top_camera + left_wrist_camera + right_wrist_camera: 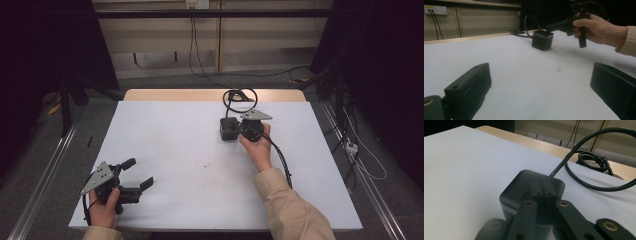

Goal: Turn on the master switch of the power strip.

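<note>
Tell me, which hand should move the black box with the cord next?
The right. The right gripper already sits at the black box, fingers shut together over its top. The left gripper rests open at the near left corner of the white table, far from the box.

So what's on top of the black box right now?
The right gripper, jaws shut, rests its tips on the black box. A black cable leaves the box's far side. Whether the tips touch a button is hidden beneath them.

A lab-like recording room: white-covered table point(150, 130), dark curtains point(45, 45), wall sockets point(435, 10), floor cables point(360, 160).
</note>
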Motion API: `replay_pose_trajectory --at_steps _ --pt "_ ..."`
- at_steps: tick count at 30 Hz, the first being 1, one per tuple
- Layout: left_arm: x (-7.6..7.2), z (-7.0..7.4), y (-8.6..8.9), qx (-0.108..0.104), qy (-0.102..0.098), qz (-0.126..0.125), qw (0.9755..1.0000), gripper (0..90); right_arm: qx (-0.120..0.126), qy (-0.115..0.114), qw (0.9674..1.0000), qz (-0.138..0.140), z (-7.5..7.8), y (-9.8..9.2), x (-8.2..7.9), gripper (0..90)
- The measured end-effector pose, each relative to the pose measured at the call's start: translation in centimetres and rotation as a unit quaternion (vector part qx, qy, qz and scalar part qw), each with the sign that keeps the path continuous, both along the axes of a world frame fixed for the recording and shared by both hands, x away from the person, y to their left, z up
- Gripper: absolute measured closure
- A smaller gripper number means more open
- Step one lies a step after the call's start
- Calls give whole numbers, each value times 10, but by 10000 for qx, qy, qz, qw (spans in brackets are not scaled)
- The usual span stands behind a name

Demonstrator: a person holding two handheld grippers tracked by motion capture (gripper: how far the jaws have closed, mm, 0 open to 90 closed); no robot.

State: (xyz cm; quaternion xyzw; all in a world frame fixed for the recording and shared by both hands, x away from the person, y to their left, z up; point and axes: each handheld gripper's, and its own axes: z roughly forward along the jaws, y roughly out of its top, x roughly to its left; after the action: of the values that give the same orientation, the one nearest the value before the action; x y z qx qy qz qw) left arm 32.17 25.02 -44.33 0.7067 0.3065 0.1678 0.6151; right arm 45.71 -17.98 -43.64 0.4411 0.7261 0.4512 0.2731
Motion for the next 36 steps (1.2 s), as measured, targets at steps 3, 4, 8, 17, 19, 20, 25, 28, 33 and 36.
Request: replay_pose_trajectory --at_steps 3,4,8,17,19,20,25,28,33,36 --pt "0 0 0 14 -14 -4 10000 30 65 -10 10000 14 1 0 -1 900" --pt "0 0 0 20 -17 -12 10000 30 90 -5 10000 24 2 0 -1 885" --pt "0 0 0 3 1 -8 10000 30 207 31 9998 36 3 2 -3 816" --pt "1 0 -2 14 -4 -15 10000 30 408 103 9990 121 7 3 -7 680" --pt "1 0 -2 15 0 -17 10000 30 453 141 9988 136 8 4 -9 645" --pt "1 0 -1 13 -1 -13 10000 30 481 158 9986 150 8 4 -10 617" --pt "1 0 -2 18 0 -11 10000 30 488 218 9984 182 11 6 -13 537" --pt "1 0 -1 34 2 -13 10000 30 524 241 9981 194 12 6 -14 515" --pt "0 -1 0 29 6 -6 10000 30 551 235 9981 164 14 4 -14 459" --pt "0 -1 0 9 12 8 10000 30 577 244 9980 84 15 2 -14 374"
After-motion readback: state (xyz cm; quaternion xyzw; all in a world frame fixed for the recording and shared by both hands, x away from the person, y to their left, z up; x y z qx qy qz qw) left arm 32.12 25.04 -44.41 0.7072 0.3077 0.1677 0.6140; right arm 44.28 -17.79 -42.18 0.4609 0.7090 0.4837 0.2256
